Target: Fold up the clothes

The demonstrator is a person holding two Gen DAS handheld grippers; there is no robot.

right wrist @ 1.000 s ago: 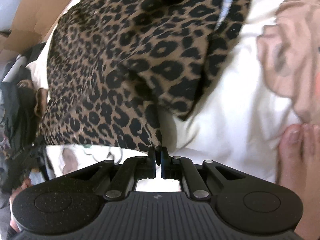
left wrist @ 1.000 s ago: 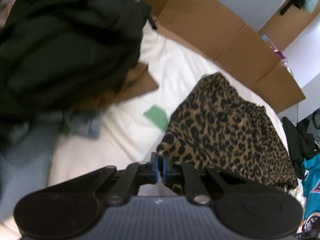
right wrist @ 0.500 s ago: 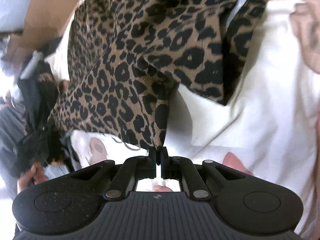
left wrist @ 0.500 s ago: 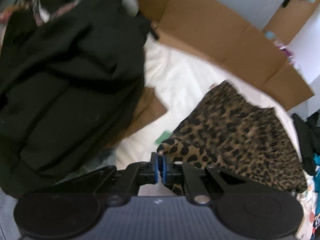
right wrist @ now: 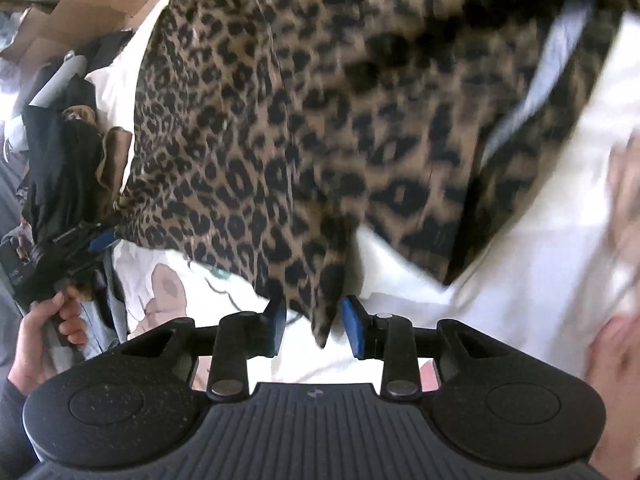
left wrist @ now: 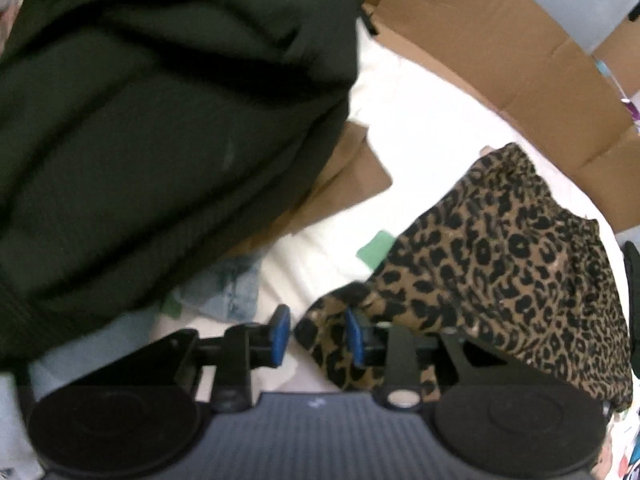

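In the left wrist view a black garment (left wrist: 152,128) fills the upper left, and the left gripper (left wrist: 316,334) at bottom centre stands spread, a corner of the leopard cloth (left wrist: 520,264) loose between its pads. The cloth runs from there toward the right of the frame across the white bed (left wrist: 420,120). In the right wrist view the right gripper (right wrist: 314,326) is spread too, with another corner of the cloth (right wrist: 320,120) hanging between its pads and the bulk stretching away above; each gripper sits at its own corner, neither nearer.
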